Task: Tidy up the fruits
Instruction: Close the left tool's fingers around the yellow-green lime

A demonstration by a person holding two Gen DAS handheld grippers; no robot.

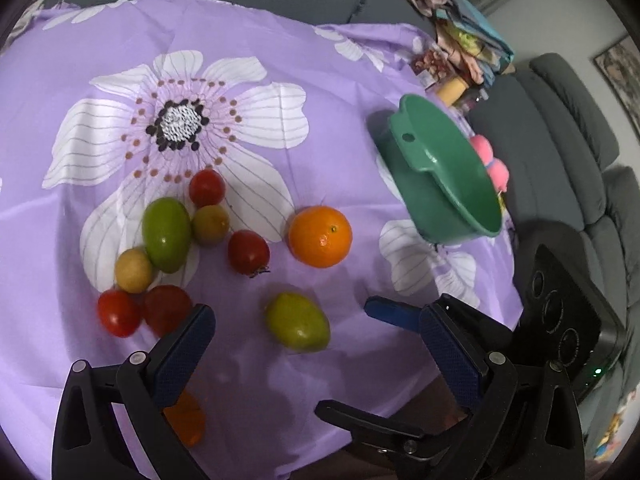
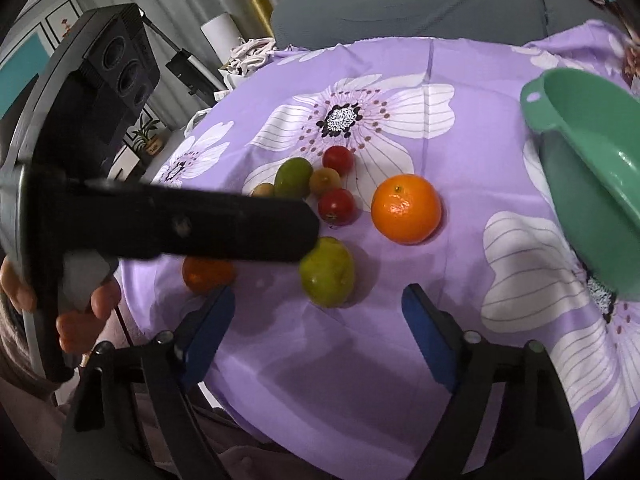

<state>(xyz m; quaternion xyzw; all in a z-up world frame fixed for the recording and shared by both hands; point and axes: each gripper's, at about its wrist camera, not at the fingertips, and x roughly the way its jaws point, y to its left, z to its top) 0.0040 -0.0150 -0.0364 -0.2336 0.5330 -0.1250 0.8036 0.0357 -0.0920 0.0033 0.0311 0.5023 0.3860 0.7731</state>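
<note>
Both jaws wide, holding nothing: lower right gripper [image 2: 318, 320] astride the green oval fruit [image 2: 327, 272], close gently, lift toward the green plastic bowl [image 2: 592, 168]; left gripper [image 1: 316, 344] keeps clear.

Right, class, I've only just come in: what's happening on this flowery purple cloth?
A person holds a hand-held gripper in each hand over loose fruit. The left hand-held gripper and right hand-held gripper are both open and empty, near a green fruit. The orange and tomatoes are still on the cloth; the green bowl looks empty.
</note>
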